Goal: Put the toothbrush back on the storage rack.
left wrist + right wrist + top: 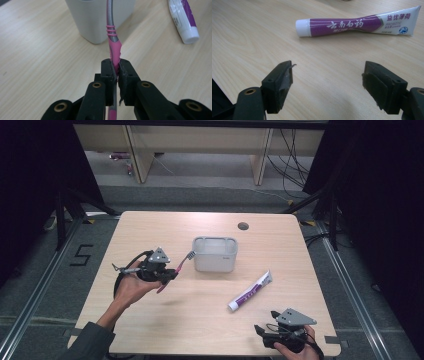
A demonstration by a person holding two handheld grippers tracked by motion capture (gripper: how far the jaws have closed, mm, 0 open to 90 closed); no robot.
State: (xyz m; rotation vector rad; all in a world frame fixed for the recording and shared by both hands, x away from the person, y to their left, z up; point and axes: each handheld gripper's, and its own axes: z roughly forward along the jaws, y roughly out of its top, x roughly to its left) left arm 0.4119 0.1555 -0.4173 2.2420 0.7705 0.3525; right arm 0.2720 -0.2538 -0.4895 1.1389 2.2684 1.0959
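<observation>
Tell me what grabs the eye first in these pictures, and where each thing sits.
The pink toothbrush stands out first, clamped in the left tongs and lifted above the table's left half, its head angled toward the grey cup at the centre. To the right lies a purple and white toothpaste tube, flat on the wood, with the right tongs open before it.

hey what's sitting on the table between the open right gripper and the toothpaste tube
Nothing. In the right gripper view, bare wood runs from the open right gripper to the toothpaste tube; the high view shows the same bare stretch.
</observation>
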